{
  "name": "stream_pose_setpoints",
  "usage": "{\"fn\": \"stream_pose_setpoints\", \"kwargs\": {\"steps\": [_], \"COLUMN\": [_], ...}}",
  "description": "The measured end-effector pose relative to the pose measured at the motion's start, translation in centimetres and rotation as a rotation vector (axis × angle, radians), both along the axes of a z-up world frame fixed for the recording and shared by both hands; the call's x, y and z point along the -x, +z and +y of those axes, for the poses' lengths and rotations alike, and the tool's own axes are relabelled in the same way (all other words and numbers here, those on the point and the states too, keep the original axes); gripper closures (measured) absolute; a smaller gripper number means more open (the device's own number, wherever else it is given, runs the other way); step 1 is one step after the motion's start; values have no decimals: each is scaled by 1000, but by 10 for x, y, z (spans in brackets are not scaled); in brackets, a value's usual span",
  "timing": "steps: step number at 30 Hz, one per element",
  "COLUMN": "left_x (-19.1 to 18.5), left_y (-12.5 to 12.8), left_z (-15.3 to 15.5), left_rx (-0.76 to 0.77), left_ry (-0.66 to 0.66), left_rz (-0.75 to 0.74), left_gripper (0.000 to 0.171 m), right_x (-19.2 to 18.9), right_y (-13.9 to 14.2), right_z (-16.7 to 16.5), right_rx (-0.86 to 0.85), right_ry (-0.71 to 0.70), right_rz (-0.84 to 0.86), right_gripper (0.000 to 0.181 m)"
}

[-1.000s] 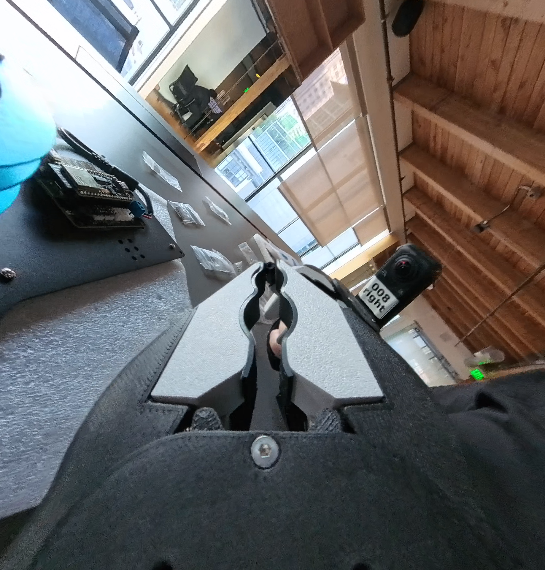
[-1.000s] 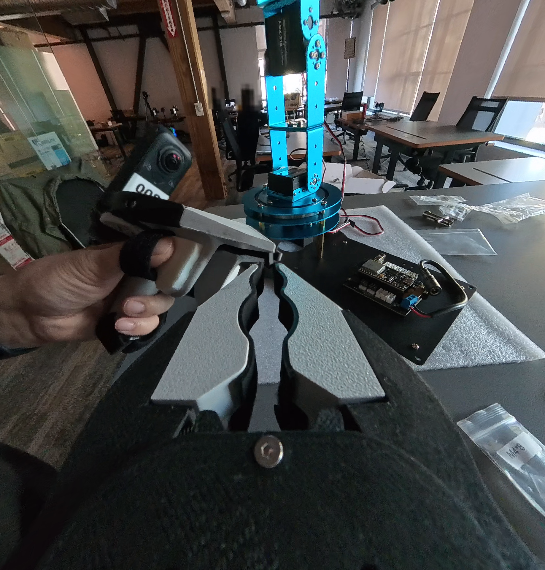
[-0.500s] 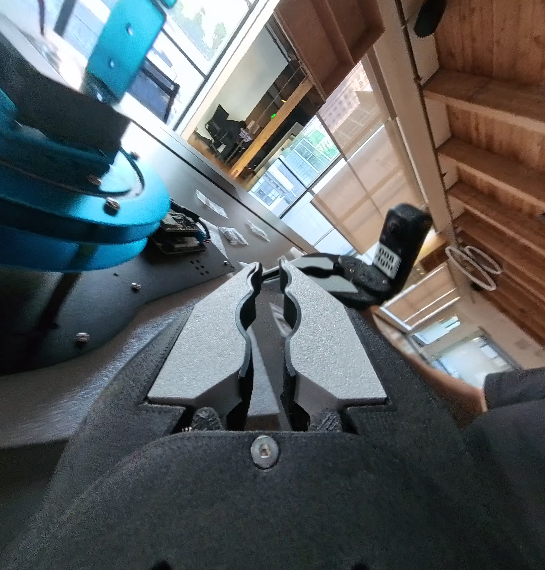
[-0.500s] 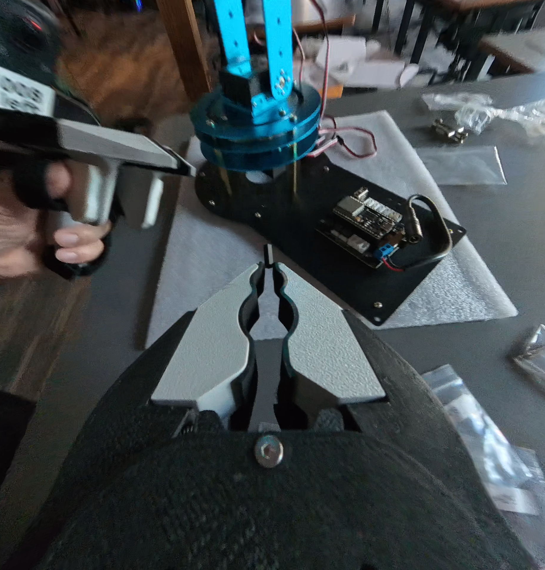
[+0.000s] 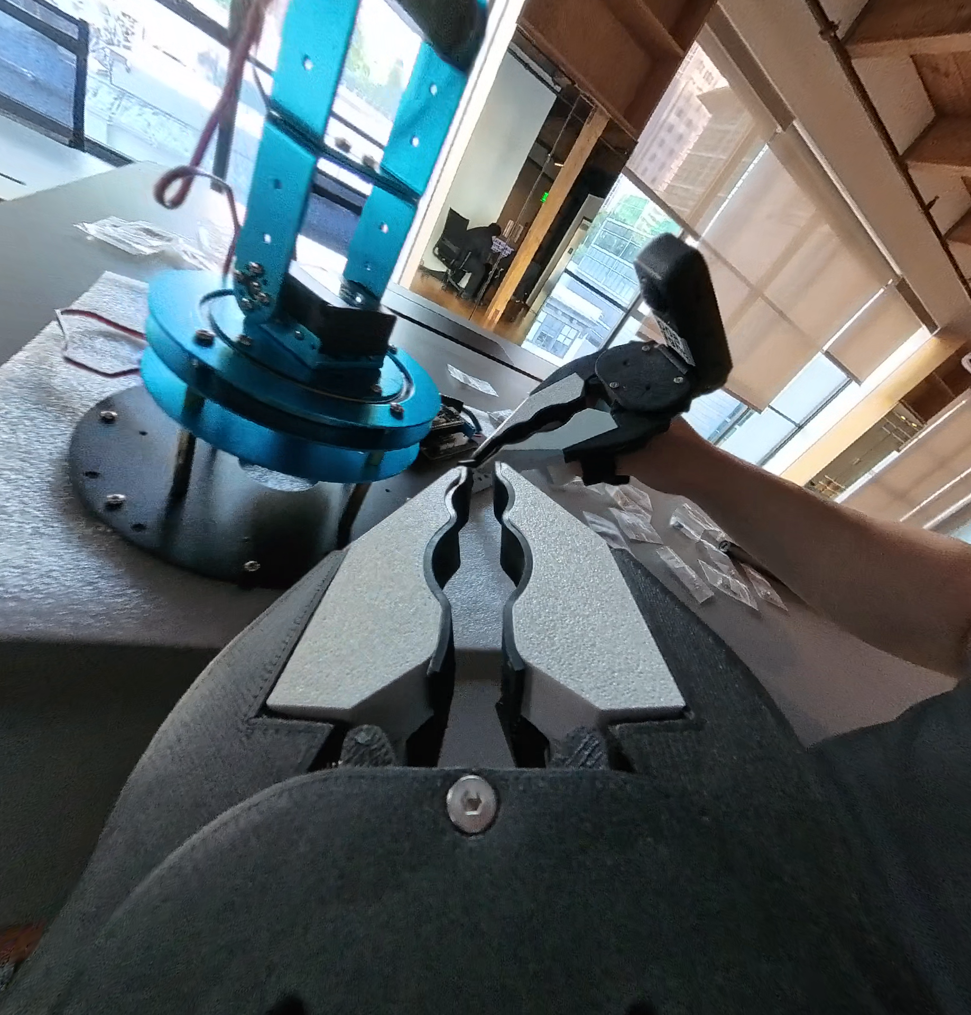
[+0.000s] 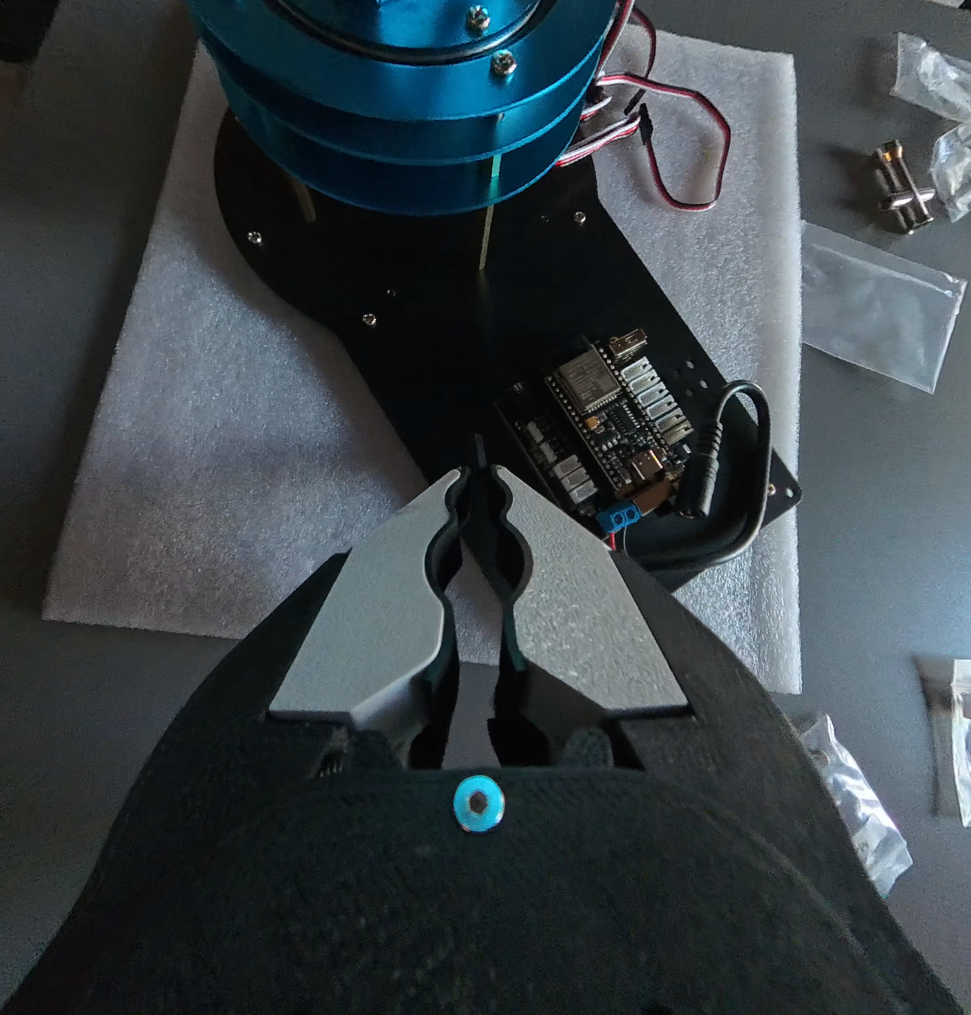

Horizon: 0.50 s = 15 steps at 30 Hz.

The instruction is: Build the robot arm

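My right gripper is shut on a small thin black pin that sticks out past its tips. It hovers over the black baseplate, just left of the circuit board. The blue round base of a small blue robot arm stands on that plate. My left gripper has its jaws nearly together with nothing between them. It points at the right gripper's tips, almost touching them, beside the blue base. The blue arm's uprights rise above.
The plate lies on a white foam sheet on a grey table. Servo wires and a black cable trail from the kit. Plastic bags and metal standoffs lie at the right. A person's forearm holds the right gripper.
The right gripper has tilted down and moved in over the baseplate with the pin. The left gripper has swung round to face the blue base and the right gripper's tips.
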<state>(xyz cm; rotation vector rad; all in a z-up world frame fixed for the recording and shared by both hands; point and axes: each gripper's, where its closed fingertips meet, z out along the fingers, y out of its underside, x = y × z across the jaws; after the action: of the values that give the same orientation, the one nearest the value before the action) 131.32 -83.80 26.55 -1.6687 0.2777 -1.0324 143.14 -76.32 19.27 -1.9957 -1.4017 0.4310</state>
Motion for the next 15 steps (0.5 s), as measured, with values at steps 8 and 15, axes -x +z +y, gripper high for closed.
{"fn": "stream_pose_setpoints", "kwargs": {"steps": [8,15], "left_x": [12,3], "left_y": [6,11], "left_z": [3,3], "left_rx": [-5,-11], "left_ry": [4,-37], "left_rz": [0,24], "left_gripper": [166,166], "right_x": [3,-3], "right_y": [-3,0], "right_z": [-1,-10], "right_rx": [40,64], "right_ry": [15,21], "right_rz": [40,94], "right_gripper": [177,177]}}
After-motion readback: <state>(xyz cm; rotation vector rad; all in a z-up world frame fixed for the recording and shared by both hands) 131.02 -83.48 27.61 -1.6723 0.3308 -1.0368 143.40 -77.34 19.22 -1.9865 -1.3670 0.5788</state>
